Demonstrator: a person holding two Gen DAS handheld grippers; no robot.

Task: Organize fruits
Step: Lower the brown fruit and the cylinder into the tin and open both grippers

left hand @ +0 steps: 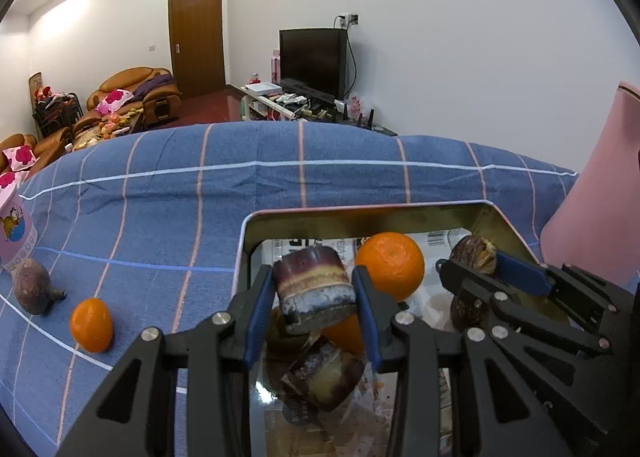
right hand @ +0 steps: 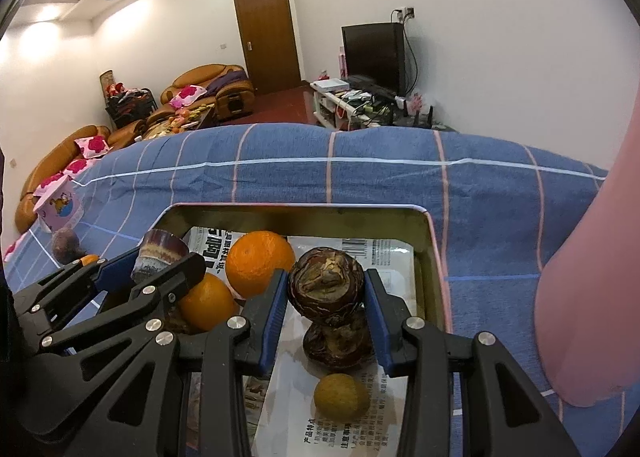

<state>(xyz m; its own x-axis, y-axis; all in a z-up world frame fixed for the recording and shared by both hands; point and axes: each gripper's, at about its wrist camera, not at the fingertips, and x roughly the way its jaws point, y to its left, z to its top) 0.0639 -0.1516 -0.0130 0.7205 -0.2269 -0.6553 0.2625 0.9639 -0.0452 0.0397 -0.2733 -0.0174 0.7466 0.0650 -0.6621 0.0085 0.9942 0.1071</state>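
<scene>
Left wrist view: left gripper (left hand: 315,289) clamped on sugarcane segment (left hand: 312,283) above tin tray (left hand: 360,213); rigid, waxy, grip mid-barrel. Right gripper (right hand: 326,293) clamped on water chestnut (right hand: 326,283) over tray's right side; hard, knobbly.

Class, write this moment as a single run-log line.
left gripper: shut on sugarcane piece | right gripper: shut on water chestnut | both over tin tray | small orange on cloth

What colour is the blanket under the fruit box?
The blanket is blue, checked with thin white and pink lines. Left wrist view shows it best.
</scene>
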